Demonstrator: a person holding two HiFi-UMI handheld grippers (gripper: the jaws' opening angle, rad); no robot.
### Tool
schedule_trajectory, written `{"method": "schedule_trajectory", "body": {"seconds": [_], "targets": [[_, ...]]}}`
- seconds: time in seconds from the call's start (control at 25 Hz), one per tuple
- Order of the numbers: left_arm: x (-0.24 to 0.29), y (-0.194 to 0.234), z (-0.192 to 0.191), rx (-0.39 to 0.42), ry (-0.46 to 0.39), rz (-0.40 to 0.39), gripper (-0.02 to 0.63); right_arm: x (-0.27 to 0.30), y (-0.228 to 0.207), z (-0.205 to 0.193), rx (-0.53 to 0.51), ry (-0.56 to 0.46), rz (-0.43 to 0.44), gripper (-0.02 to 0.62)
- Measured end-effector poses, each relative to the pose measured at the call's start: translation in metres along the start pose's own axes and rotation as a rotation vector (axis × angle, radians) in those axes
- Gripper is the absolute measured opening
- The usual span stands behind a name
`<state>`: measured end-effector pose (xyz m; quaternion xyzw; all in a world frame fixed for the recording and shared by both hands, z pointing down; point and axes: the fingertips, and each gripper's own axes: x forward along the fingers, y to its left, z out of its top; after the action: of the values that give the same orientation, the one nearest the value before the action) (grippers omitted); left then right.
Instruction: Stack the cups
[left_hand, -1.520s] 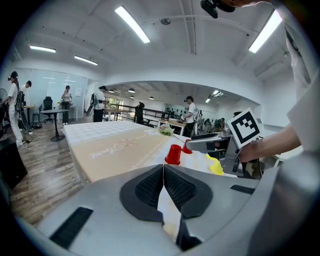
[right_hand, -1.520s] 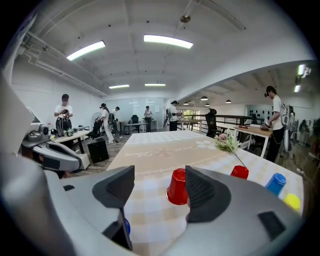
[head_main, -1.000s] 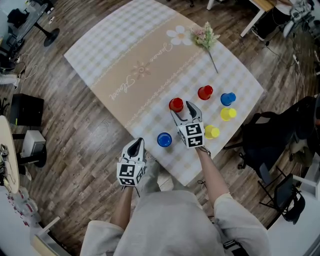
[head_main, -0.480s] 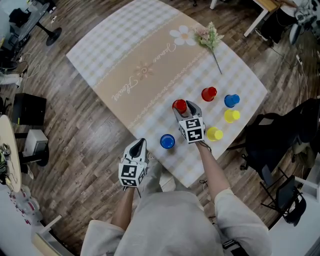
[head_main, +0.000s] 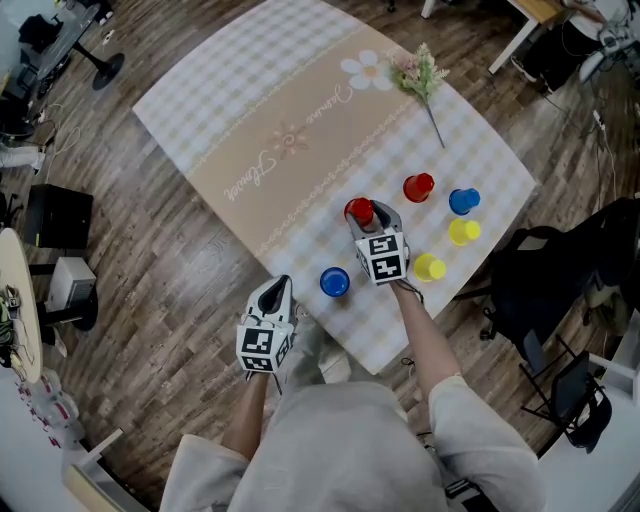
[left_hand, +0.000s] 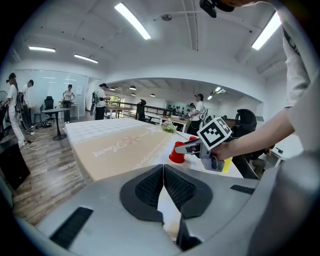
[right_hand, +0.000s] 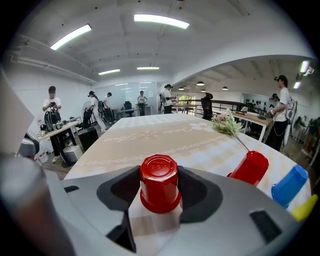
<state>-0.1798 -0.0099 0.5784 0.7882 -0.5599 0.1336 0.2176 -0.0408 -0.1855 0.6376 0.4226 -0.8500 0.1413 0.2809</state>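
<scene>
Several upturned cups stand on the checked tablecloth (head_main: 280, 140) at its near right. My right gripper (head_main: 367, 213) has its pads against both sides of one red cup (head_main: 356, 209), which still rests on the cloth. In the right gripper view that red cup (right_hand: 159, 187) fills the gap between the jaws. A second red cup (head_main: 418, 187), a blue cup (head_main: 463, 201) and two yellow cups (head_main: 463, 232) (head_main: 429, 267) stand to its right. Another blue cup (head_main: 334, 282) sits near the front edge. My left gripper (head_main: 279, 289) hangs shut and empty off the table's near edge.
A sprig of pink flowers (head_main: 415, 75) lies at the far right of the cloth. A black office chair (head_main: 545, 285) stands right of the table. Wooden floor surrounds the table, and people stand far off in the room.
My right gripper has slid forward from beside the red cup until its jaws enclose and meet it. The left gripper has stayed put.
</scene>
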Motion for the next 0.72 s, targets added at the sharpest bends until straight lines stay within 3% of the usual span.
{"method": "schedule_trajectory", "body": {"seconds": [0.72], "targets": [[-0.001,-0.016,-0.004,0.004,0.002,-0.011,0.014,-0.053,0.009,-0.017,-0.002,0.001,0.004,0.232]]}}
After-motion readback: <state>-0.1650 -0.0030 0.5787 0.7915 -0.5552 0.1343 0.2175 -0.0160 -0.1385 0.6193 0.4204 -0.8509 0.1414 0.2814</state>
